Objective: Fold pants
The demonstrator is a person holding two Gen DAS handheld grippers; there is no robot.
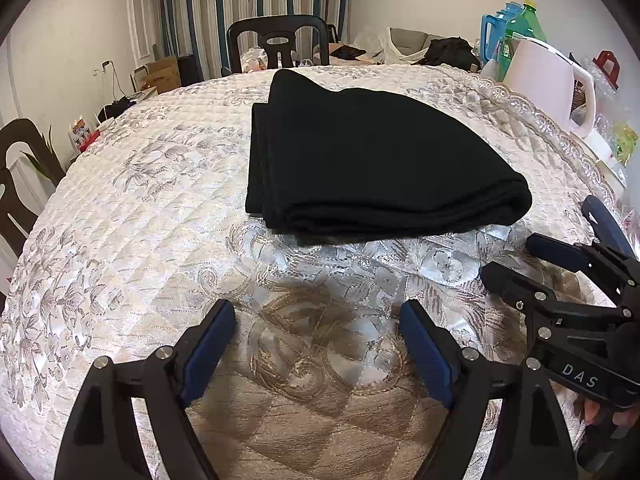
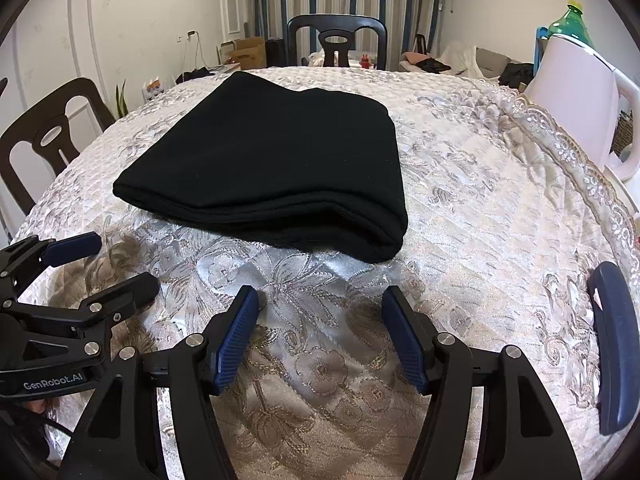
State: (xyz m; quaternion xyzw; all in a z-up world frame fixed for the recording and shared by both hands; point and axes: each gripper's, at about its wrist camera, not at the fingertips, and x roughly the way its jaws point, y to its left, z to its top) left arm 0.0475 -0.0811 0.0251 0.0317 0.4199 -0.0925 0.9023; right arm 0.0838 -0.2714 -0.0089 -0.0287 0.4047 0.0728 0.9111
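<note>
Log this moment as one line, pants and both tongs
pants: folded, flat on tablecloth | left tongs: open, empty, short of pants | right tongs: open, empty, short of pants | contact: none

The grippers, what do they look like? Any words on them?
Both are black, with silver bolts and ribbed blue pads on their two fingers. The left gripper reads "GenRobot.AI" in white along its side, and a dark cable shows beside it. The right gripper reads "DAS" in white.

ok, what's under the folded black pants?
The black pants lie in a folded stack directly on the quilted floral tablecloth, which shows all around them. Whatever is beneath the stack itself is covered.
</note>
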